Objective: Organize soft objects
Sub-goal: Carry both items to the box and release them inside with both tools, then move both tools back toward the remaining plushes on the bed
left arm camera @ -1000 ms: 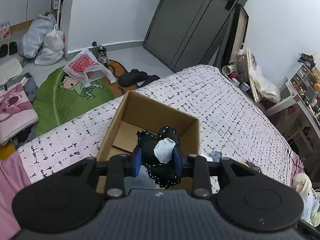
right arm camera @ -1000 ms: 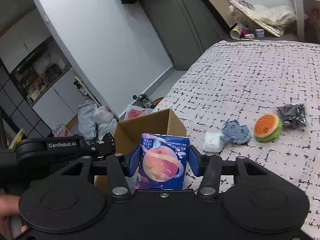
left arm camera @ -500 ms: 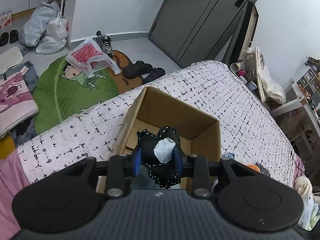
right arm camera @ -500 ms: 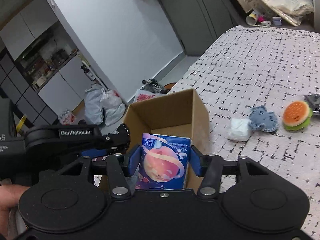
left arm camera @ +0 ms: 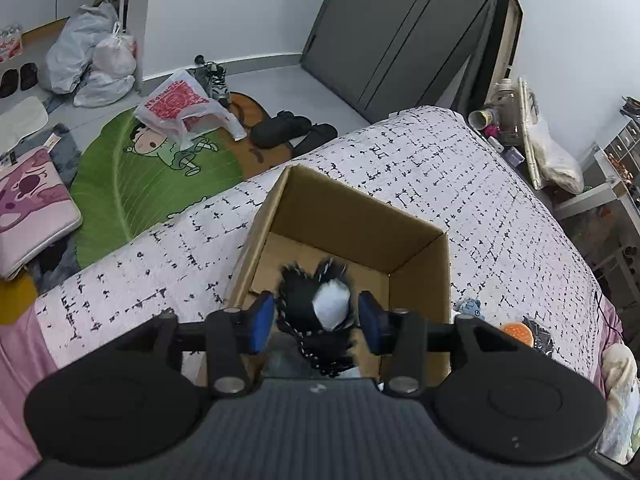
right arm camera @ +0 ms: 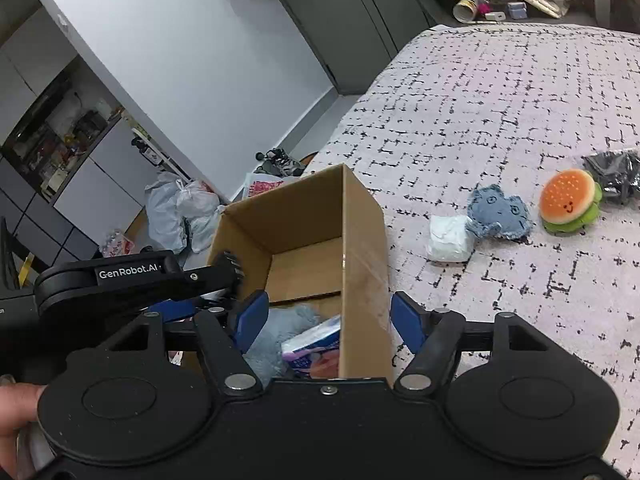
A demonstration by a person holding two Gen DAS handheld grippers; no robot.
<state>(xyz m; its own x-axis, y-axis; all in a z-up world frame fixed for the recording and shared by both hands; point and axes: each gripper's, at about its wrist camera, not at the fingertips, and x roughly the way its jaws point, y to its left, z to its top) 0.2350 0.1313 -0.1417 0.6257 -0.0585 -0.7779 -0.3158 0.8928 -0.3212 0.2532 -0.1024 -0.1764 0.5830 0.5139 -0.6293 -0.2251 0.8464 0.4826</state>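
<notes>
An open cardboard box [left arm camera: 348, 216] stands on the patterned bed. My left gripper [left arm camera: 316, 320] hangs over its near end, and its jaws are opening. A black plush toy with a white patch [left arm camera: 320, 304] sits blurred between the blue pads [left arm camera: 260, 322], with a thin gap on each side. My right gripper [right arm camera: 326, 318] straddles the box's right wall [right arm camera: 360, 264]; its jaws are opening too, with nothing gripped. A blue and pink tissue pack [right arm camera: 316, 348] lies inside the box beside a grey-blue plush [right arm camera: 276, 336].
On the bed to the right of the box lie a white packet [right arm camera: 448, 238], a blue denim plush [right arm camera: 500, 216], a burger plush [right arm camera: 568, 200] and a black bag [right arm camera: 616, 172]. A hand [right arm camera: 16, 404] holds the left device. Bags, shoes and a green rug [left arm camera: 132, 184] cover the floor.
Both grippers' jaws have widened. The tissue pack has dropped from my right gripper into the box. The black plush toy has come loose between my left pads. Both views have closed in on the box.
</notes>
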